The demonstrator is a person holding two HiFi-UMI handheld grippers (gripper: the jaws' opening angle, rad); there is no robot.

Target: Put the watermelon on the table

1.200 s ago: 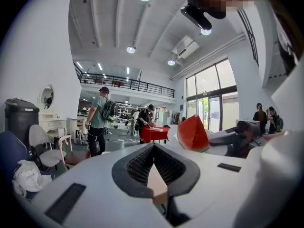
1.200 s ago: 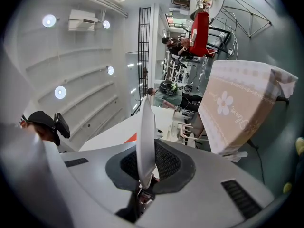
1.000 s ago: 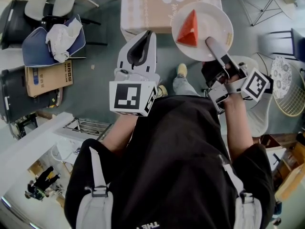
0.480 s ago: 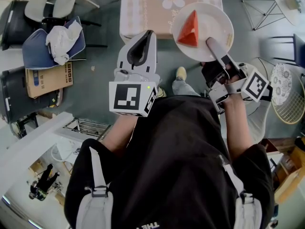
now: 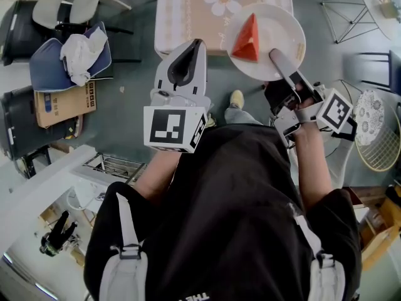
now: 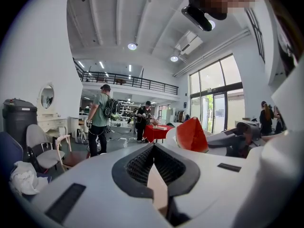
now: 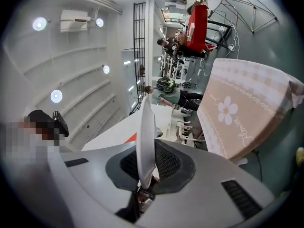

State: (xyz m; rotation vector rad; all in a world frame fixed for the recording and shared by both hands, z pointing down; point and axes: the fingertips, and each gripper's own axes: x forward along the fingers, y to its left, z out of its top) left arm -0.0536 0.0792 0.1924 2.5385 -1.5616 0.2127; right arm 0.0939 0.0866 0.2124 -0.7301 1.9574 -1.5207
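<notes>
Right gripper jaws are clamping only the rim of the plate, so any wrist roll is risking a tipped plate w/ the watermelon sliding off. The wedge, red and pointed, is sitting ahead-left of those jaws, over the counter edge. Left gripper jaws are together, prob. empty.

Here's the watermelon: a red triangular wedge standing point-up on the left half of a round white plate. The plate sits level, pinched at its near rim by the right gripper. From above, it overlaps the near right corner of the table, whose beige cloth has a daisy print.
</notes>
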